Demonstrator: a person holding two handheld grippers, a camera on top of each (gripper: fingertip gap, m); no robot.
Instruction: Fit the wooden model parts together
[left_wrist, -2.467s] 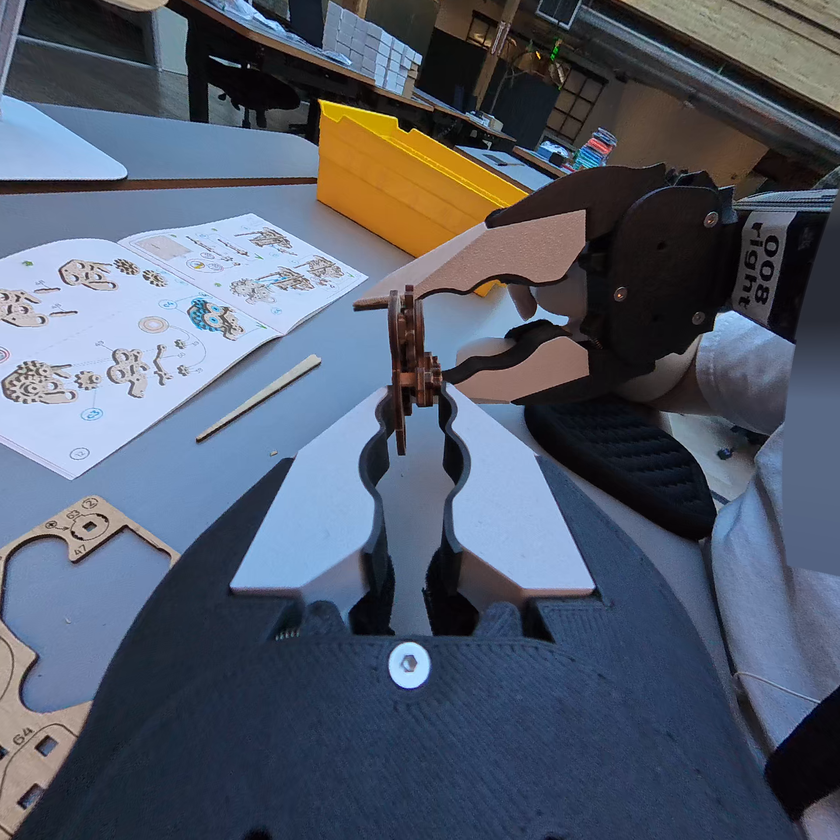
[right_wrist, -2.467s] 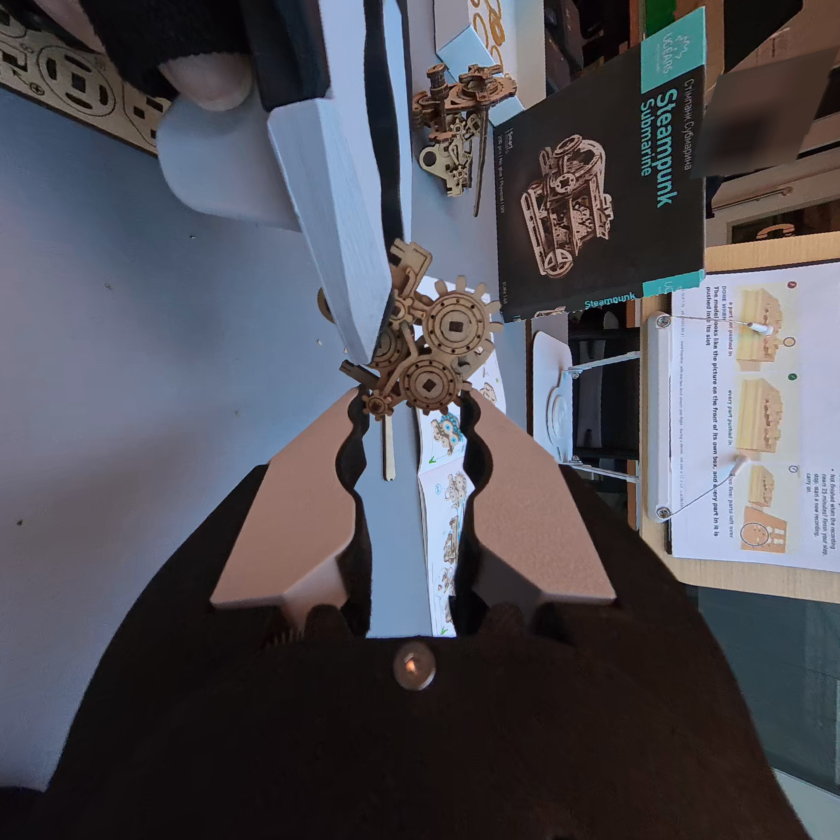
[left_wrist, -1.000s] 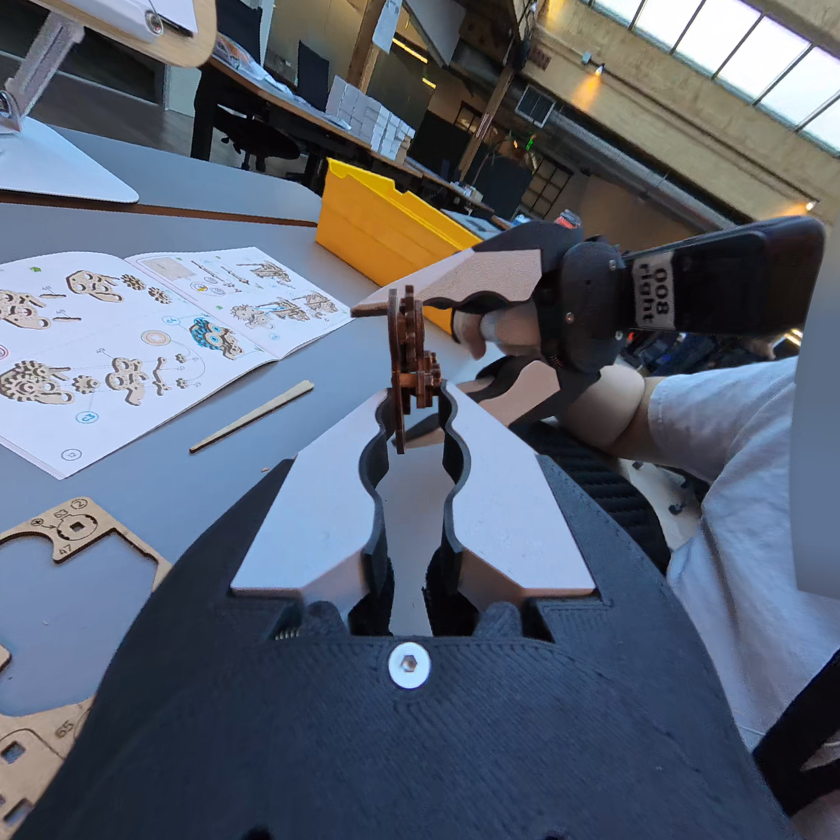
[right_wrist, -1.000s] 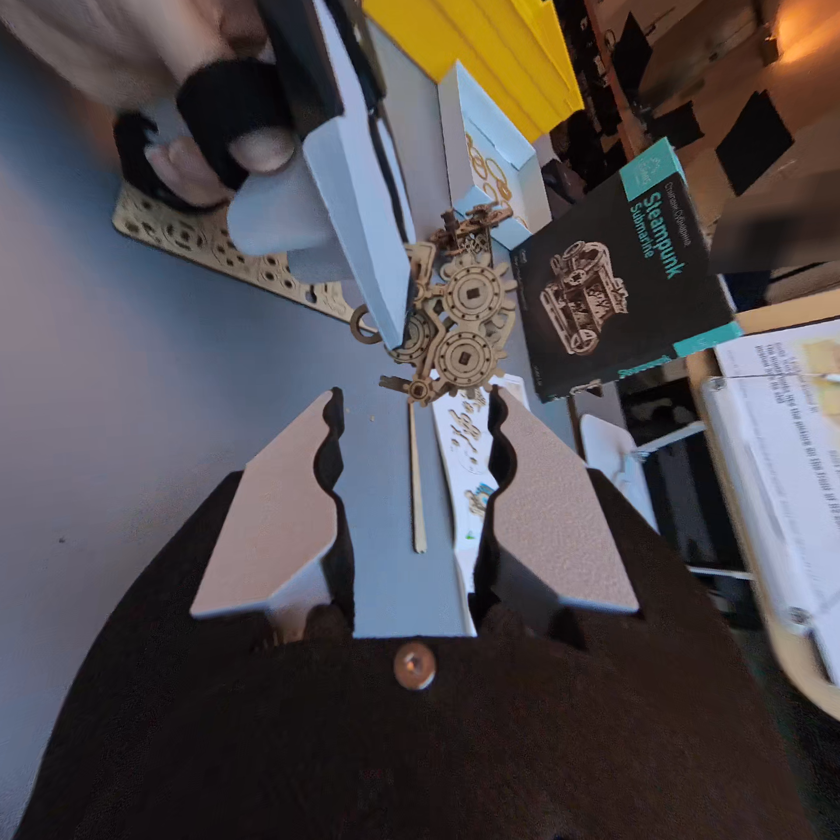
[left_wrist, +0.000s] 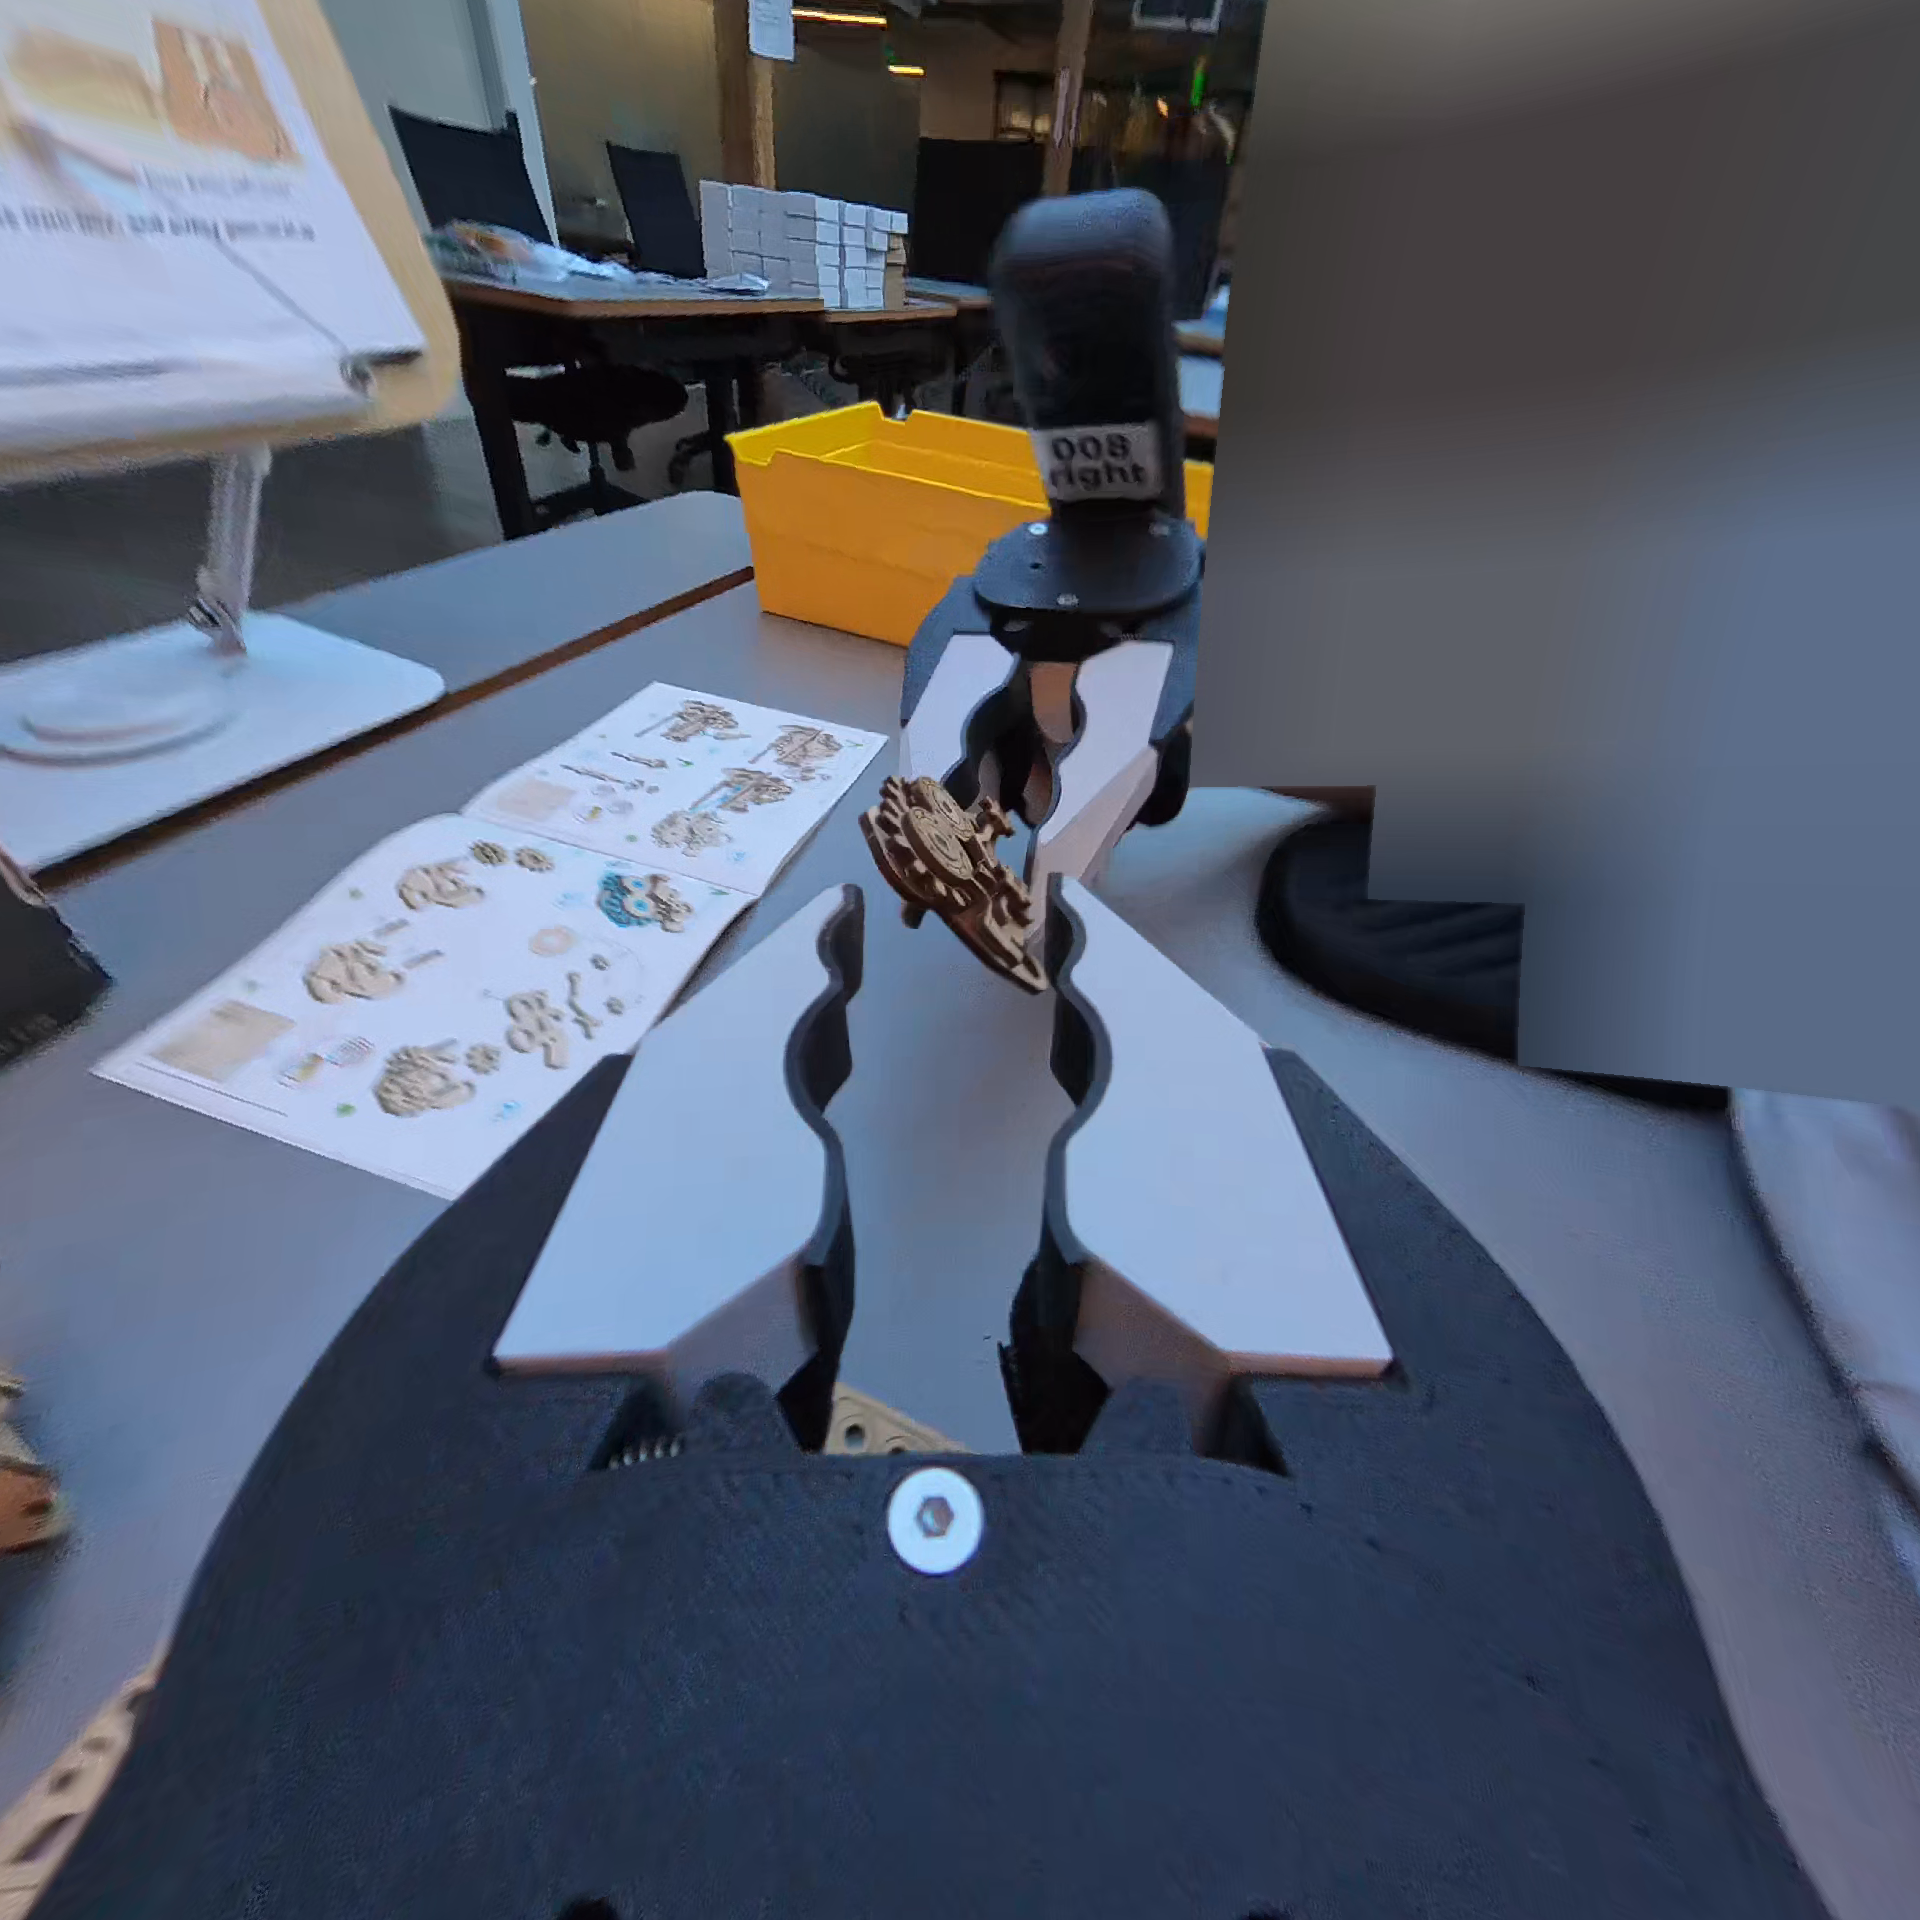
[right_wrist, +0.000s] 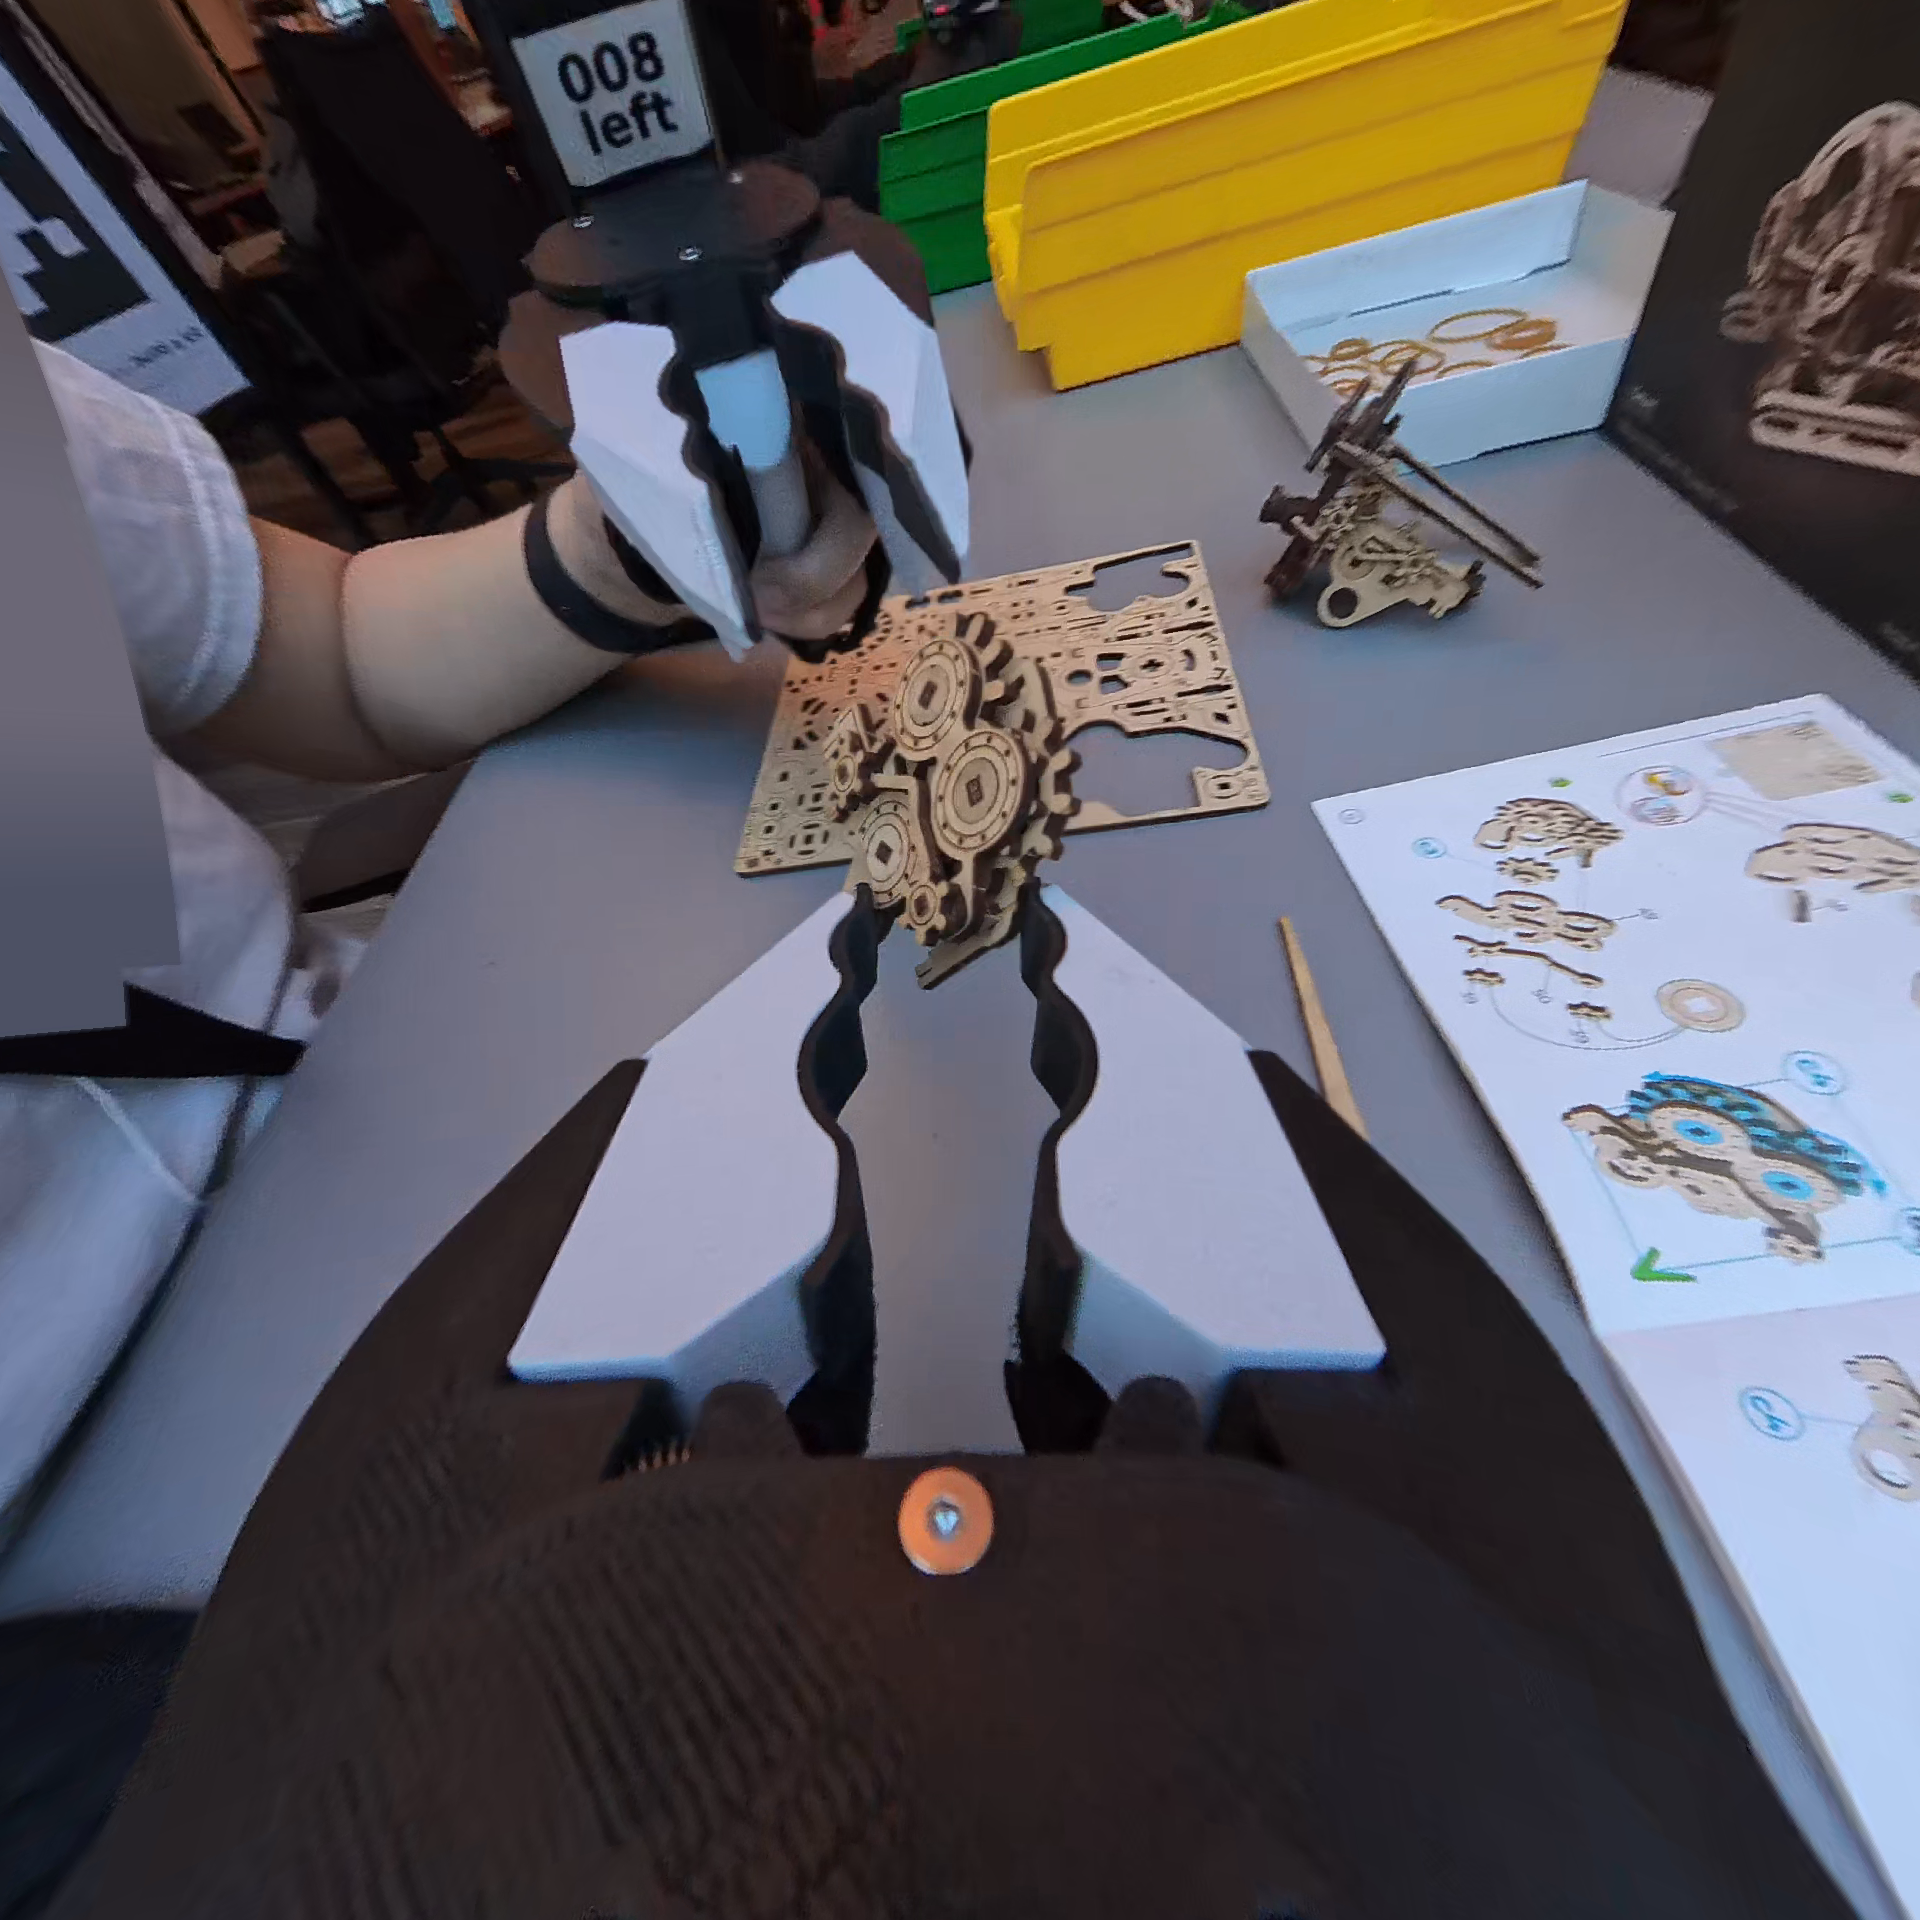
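A wooden gear assembly (right_wrist: 961, 800) of several stacked cogs is held upright above the grey table (right_wrist: 582, 914) by my right gripper (right_wrist: 948, 902), which is shut on its lower edge. In the left wrist view the assembly (left_wrist: 951, 883) hangs tilted from the right gripper (left_wrist: 977, 831), which comes down from above. My left gripper (left_wrist: 954, 902) is open and empty, its right fingertip close beside the assembly. In the right wrist view the left gripper (right_wrist: 847, 603) hovers open behind the assembly, over a punched wooden parts sheet (right_wrist: 1132, 675).
A second wooden sub-assembly (right_wrist: 1371, 561) stands at the back right. A thin wooden stick (right_wrist: 1320, 1029) lies beside the open instruction booklet (right_wrist: 1662, 987). Behind are a white box of rings (right_wrist: 1455, 312), yellow bins (right_wrist: 1247, 156), a green bin (right_wrist: 935, 135), a black product box (right_wrist: 1818, 312) and a document stand (left_wrist: 208, 675). It is some 9 cm from my right tips to the thin wooden stick (right_wrist: 1320, 1029).
The assembly passed from my left gripper to my right. The left gripper opened and let go. The right gripper swung round to face it and shut on the assembly.
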